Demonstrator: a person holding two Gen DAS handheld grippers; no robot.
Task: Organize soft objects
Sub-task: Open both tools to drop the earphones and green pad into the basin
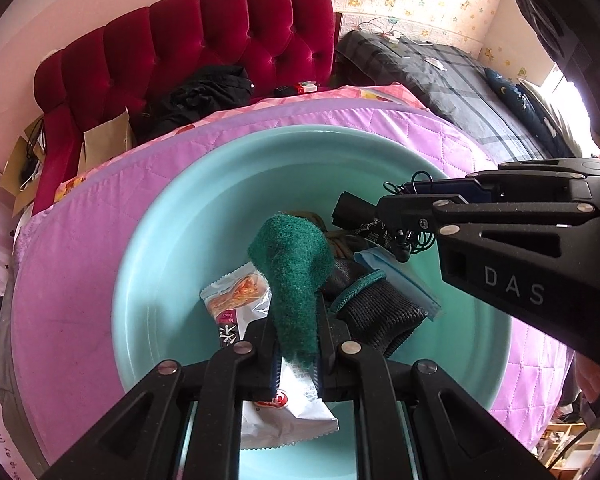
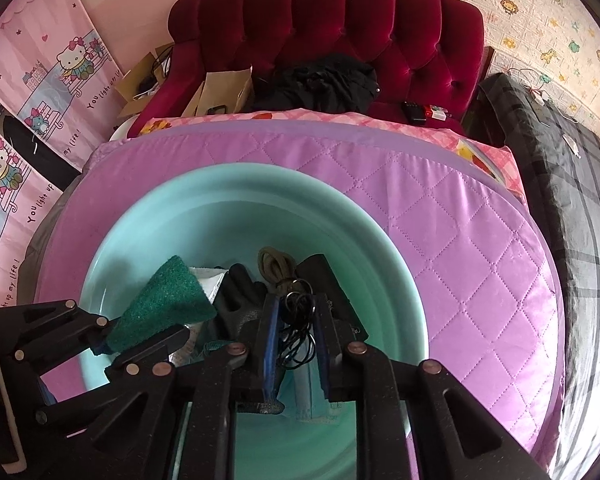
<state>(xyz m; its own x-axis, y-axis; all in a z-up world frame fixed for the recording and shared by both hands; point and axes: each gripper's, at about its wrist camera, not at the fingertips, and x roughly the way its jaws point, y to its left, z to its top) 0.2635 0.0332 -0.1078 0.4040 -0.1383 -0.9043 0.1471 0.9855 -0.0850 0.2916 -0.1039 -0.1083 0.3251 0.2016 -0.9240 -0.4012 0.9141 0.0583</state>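
Both pairs of jaws hang steeply down over the turquoise basin, and each has something between its pads. Left gripper is clenched on the green scouring pad: the narrow end is pinched between the fingers, and the pad fans out from them toward twelve o'clock in the left wrist view, its long axis running along the line the fingers point, wide end free above the basin's contents. Right gripper has a tangle of thin black cord between its blue pads; the jaws stand only slightly parted, and whether they press on the cord or have let it go I cannot tell. The cord hangs straight along the fingers, toward twelve o'clock. Seen from the right wrist, the scouring pad and the left gripper sit at about nine o'clock, just beside; from the left wrist, the right gripper comes in at about two to three o'clock. Below them in the basin lie a dark knit glove, a snack packet, a pale blue face mask and a coil of olive cord. As I judge it, both items are directly over the basin, so what remains is a plain release, with the left hand's pad nearer the packet and the right hand's cord above the mask and glove.
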